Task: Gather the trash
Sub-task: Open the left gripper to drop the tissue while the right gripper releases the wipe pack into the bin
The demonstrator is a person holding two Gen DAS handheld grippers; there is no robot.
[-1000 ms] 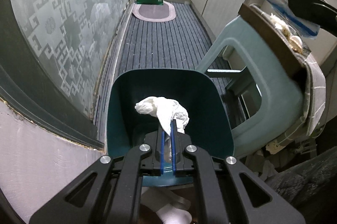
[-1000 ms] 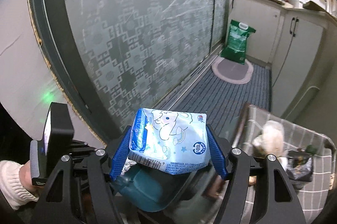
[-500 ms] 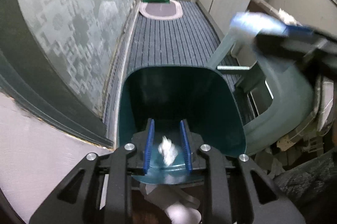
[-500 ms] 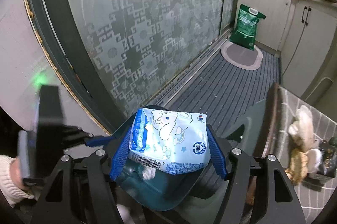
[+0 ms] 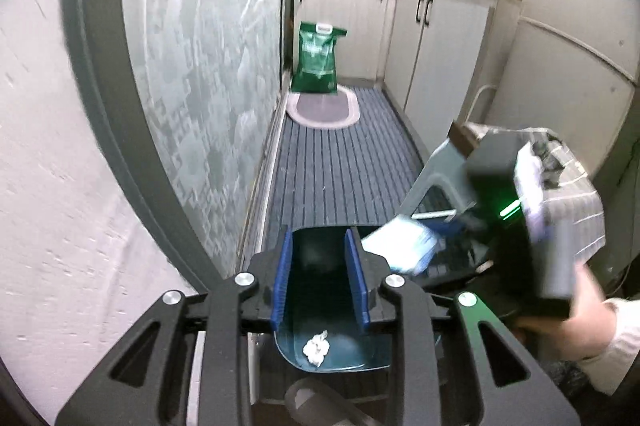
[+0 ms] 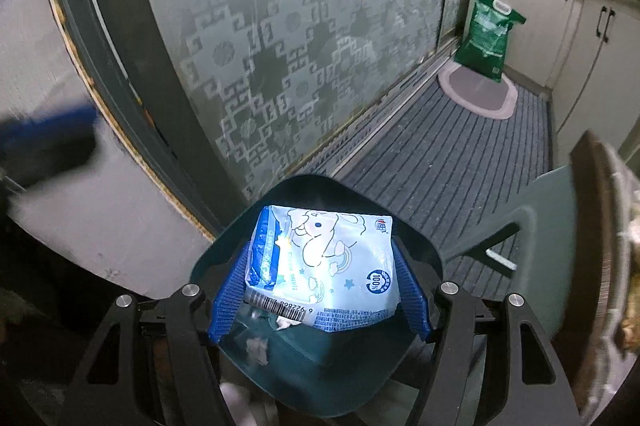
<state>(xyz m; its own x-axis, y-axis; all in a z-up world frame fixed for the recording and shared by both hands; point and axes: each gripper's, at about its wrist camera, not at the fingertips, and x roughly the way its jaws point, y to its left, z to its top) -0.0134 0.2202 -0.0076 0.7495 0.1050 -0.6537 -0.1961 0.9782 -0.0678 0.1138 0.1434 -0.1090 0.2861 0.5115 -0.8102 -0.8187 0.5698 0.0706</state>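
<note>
A teal trash bin [image 5: 320,240] stands on the floor by the glass door. A crumpled white tissue [image 5: 316,346] lies loose on its bottom. My left gripper [image 5: 318,280] hangs above the bin; its jaws are opening and nothing is between them. My right gripper [image 6: 320,266] is shut on a light blue wipes pack [image 6: 320,270] with a cartoon print, held over the bin's [image 6: 224,246] mouth. In the left wrist view the same pack [image 5: 400,252] shows blurred at the bin's right rim, with a hand [image 5: 580,326] behind it.
A frosted patterned glass door [image 6: 300,46] runs along the left. A teal stool [image 6: 540,226] under a checked cloth [image 5: 572,202] stands right of the bin. Farther off are a green bag [image 5: 318,58], an oval mat [image 5: 322,104] and white cabinets [image 5: 436,46].
My left gripper let go of the tissue, which dropped into the bin, and then rose with its jaws parting. My right gripper came down over the bin with the pack.
</note>
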